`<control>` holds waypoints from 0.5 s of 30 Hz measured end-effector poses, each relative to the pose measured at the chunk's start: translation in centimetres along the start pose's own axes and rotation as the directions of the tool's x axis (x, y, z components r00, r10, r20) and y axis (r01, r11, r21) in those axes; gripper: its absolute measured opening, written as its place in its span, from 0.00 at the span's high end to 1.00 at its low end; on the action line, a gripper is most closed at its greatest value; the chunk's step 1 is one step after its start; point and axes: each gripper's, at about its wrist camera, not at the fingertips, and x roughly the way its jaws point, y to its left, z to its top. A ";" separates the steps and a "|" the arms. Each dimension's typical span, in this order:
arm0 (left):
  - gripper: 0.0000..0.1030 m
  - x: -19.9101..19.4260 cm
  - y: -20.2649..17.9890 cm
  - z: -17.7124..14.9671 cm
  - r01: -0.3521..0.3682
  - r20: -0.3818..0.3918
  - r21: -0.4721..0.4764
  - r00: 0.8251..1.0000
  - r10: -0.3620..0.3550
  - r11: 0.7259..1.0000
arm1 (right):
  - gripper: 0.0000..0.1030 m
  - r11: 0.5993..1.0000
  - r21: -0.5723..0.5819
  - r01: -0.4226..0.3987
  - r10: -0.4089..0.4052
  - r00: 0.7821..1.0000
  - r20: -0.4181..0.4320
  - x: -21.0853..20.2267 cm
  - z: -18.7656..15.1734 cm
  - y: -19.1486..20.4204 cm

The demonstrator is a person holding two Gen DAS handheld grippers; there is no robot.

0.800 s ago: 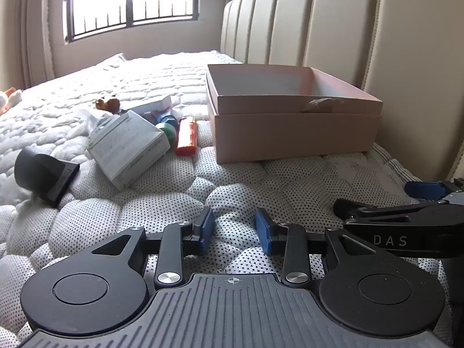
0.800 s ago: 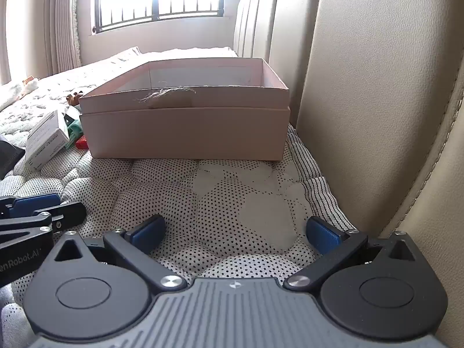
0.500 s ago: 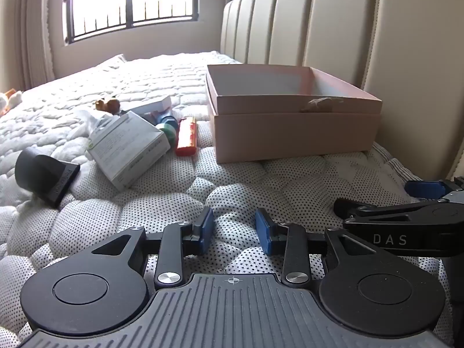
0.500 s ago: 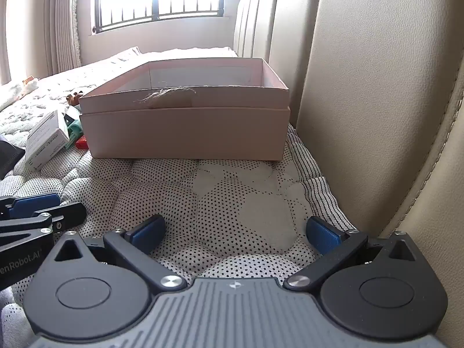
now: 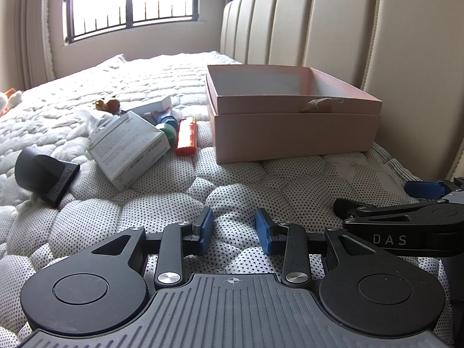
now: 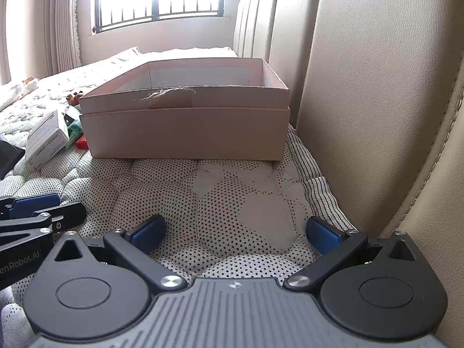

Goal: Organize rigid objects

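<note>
Stage: not yet begun, by the look of it; nothing gripped, all loose items lying on the bed (image 5: 162,66).
Left gripper (image 5: 234,229): jaws apart by a modest gap, nothing between them, low over the quilt.
Right gripper (image 6: 235,233): jaws spread wide, empty, near the headboard (image 6: 362,87).
Pink box (image 5: 290,121): at 1 o'clock in the left view, close against the headboard, lid nested beneath, open top.
Box contents: visible interior bare; floor only partly seen; twine tag (image 5: 320,105) hanging on the near wall.
Loose items: cluster at 10 to 11 o'clock, just left of the box.
White carton (image 5: 127,148): tilted, leaning on neighbours.
Red lighter (image 5: 186,136): flat, nearest the box.
Black nozzle (image 5: 43,172): apart, farthest left.
Teal pieces (image 5: 168,129): half hidden behind carton.
Recommended method: start with the lighter; approach from above, close across its narrow width, lift clear before crossing the box rim.
Risk: soft quilt yielding under pressure; carton liable to slide.
</note>
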 end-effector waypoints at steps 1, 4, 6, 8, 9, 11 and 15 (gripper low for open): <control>0.64 0.0 0.0 0.0 0.000 0.000 0.000 1.000 0.000 1.000 | 0.00 1.000 0.000 0.000 0.000 1.000 0.000 0.0 0.0 0.0; 0.64 0.0 0.1 -0.1 -0.002 0.000 0.002 1.000 0.002 1.000 | 0.00 1.000 0.000 0.000 0.000 1.000 0.000 0.0 0.0 0.0; 0.64 0.0 0.1 -0.1 -0.001 0.000 0.002 1.000 0.001 1.000 | 0.00 1.000 0.000 0.000 0.000 1.000 0.000 0.0 0.0 0.0; 0.64 0.0 0.1 -0.1 -0.002 0.000 0.002 1.000 0.002 1.000 | 0.00 1.000 0.000 0.000 0.000 1.000 0.000 0.0 0.0 0.0; 0.64 0.0 0.0 -0.1 -0.002 0.000 0.003 1.000 0.002 1.000 | 0.00 1.000 0.000 0.000 0.000 1.000 0.000 0.0 0.0 0.0; 0.64 -0.1 -0.1 0.0 -0.003 0.001 0.003 1.000 0.003 1.000 | 0.00 1.000 0.000 0.000 0.000 1.000 0.000 0.0 0.0 0.0; 0.64 -0.1 -0.1 0.0 -0.002 0.001 0.002 1.000 0.002 1.000 | 0.00 1.000 0.000 0.000 0.000 1.000 0.000 0.1 0.0 0.0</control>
